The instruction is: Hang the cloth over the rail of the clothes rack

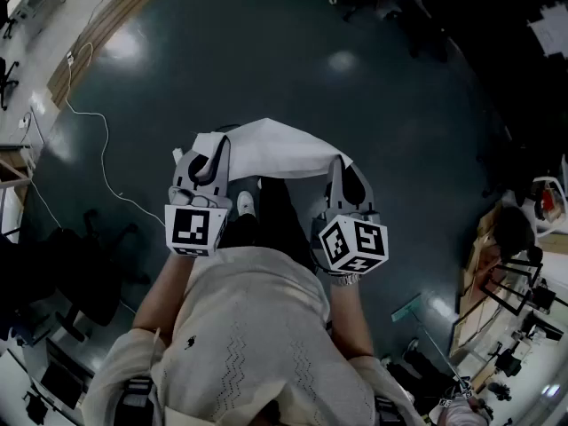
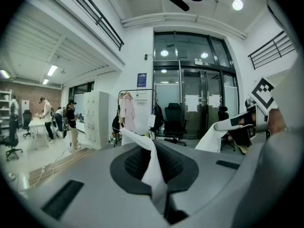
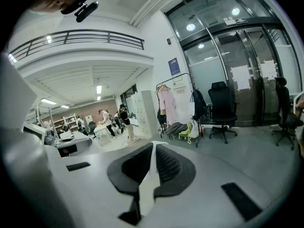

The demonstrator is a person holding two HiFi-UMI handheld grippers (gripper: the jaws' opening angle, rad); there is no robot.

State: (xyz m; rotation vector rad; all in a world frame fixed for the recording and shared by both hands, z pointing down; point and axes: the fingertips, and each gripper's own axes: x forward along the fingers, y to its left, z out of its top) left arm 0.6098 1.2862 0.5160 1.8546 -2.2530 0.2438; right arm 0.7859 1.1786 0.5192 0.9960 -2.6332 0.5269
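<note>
The person held a white cloth [image 1: 271, 149] stretched between both grippers, out in front of the body and above the dark glossy floor [image 1: 266, 51]. The left gripper [image 2: 153, 151] had its fingers [image 2: 135, 163] clenched on one end of the cloth, a narrow white fold rising from between the dark ribbed pads and curling over to the left. The right gripper [image 3: 153, 148] likewise had its fingers [image 3: 128, 167] pressed together on the other end, with only a thin white strip showing in the slit between the pads. In the head view the cloth hung in a shallow sagging band from one gripper across to the other, and a white shoe [image 1: 246, 204] showed below it. Both grippers pointed across the room and slightly downward. The clothes rack [image 3: 176, 106] stood well apart from the cloth, at the far side of the room beside the glass doors [image 3: 247, 80], with a pink garment [image 3: 166, 103] hanging from its rail and bags at its foot. A black office chair [image 3: 221, 109] stood just right of the rack. Further left, several people [image 3: 114, 120] stood around a white table [image 3: 102, 128].
</note>
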